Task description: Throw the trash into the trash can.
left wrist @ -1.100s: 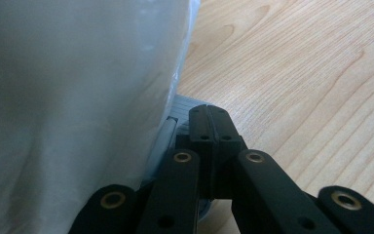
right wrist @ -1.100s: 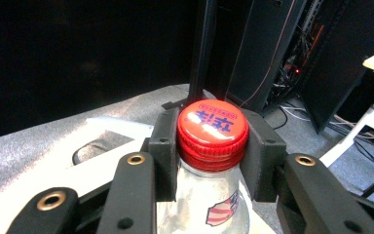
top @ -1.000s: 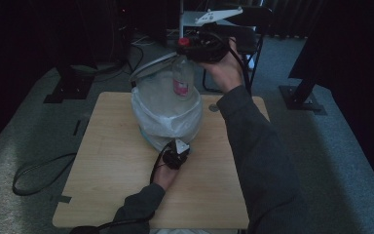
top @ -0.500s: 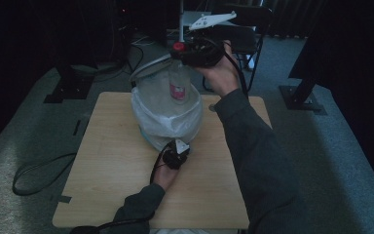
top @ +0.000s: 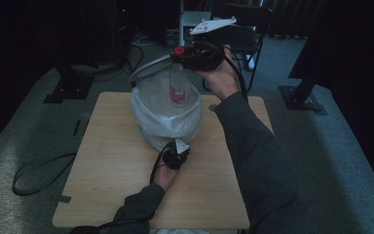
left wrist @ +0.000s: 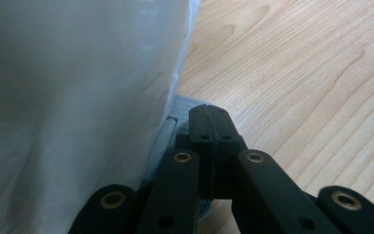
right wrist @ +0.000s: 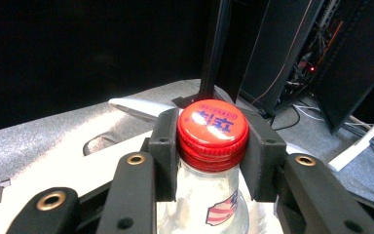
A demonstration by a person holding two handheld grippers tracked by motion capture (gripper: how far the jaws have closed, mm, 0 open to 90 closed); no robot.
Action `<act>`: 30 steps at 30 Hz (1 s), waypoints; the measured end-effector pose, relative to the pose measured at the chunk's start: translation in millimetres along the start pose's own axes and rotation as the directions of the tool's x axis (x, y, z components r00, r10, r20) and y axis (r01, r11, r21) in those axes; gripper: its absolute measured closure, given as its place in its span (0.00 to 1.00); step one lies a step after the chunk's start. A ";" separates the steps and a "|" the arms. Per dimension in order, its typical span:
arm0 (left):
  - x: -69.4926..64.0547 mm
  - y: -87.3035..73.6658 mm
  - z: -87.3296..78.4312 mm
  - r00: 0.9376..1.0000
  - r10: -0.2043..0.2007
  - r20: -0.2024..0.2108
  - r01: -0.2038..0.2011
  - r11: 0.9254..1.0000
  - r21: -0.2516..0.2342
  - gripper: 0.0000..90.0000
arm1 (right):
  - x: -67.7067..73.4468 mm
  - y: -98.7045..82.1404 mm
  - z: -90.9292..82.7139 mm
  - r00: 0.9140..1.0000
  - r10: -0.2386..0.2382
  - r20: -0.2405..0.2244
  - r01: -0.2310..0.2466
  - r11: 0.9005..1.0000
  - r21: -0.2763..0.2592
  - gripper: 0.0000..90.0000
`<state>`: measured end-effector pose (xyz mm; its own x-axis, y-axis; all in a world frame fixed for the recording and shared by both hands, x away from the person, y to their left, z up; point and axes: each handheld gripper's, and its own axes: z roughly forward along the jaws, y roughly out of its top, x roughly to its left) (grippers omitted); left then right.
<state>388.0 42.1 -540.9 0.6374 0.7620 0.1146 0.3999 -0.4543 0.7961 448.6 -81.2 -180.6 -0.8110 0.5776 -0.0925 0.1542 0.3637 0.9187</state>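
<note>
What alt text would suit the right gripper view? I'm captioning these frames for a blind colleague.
The right gripper's two black jaws clamp the neck of a clear plastic bottle just under its red cap, seen close up from behind the jaws. Beyond lie a grey carpeted floor, dark stands and cables.

The bottle (right wrist: 202, 204) looked like clear, glossy plastic, with a smooth red plastic cap (right wrist: 213, 127) ribbed at the rim and a printed label (top: 177, 93). The bin liner (top: 165, 119) was thin, whitish, translucent plastic film, softly creased. The table (left wrist: 311, 73) showed pale wood grain, smooth and matt. Both grippers' jaws were matt black plastic with brass-coloured rivets (right wrist: 136, 159). The floor (top: 29, 146) looked like rough grey carpet.
</note>
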 end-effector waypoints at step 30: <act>0.0 0.0 -0.1 1.000 0.000 -0.001 0.000 1.000 0.001 1.00 | 5.5 -9.7 21.1 1.000 -0.010 -0.029 0.012 0.999 0.047 0.69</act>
<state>388.0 42.1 -540.8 0.6368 0.7624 0.1148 0.4009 -0.4546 0.7954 454.5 -66.1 -198.1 -0.8287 0.5523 -0.0909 0.1712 0.4047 0.8983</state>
